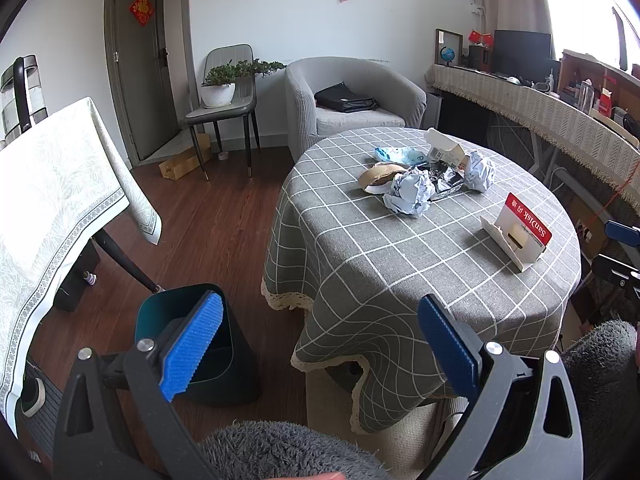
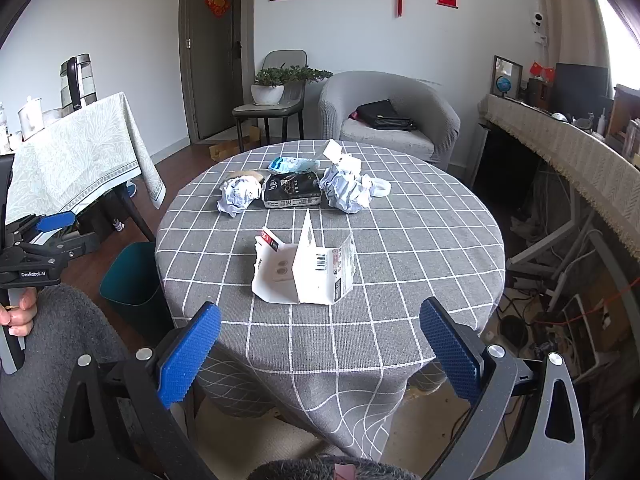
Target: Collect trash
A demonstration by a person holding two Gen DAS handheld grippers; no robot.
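Right wrist view: gripper (image 2: 320,352) gapes empty; torn white packaging (image 2: 304,276) lies just ahead.

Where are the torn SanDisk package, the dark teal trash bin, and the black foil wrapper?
SanDisk package (image 2: 308,276): right wrist view, on its white back panel.
Trash bin (image 1: 216,356): left wrist view, on its inner wall.
Black foil wrapper (image 2: 291,191): right wrist view, on its printed face.

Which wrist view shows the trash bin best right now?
The left wrist view: the dark teal trash bin sits close, its open mouth visible behind the left gripper. In the right wrist view the bin is farther off, partly hidden by the round table.
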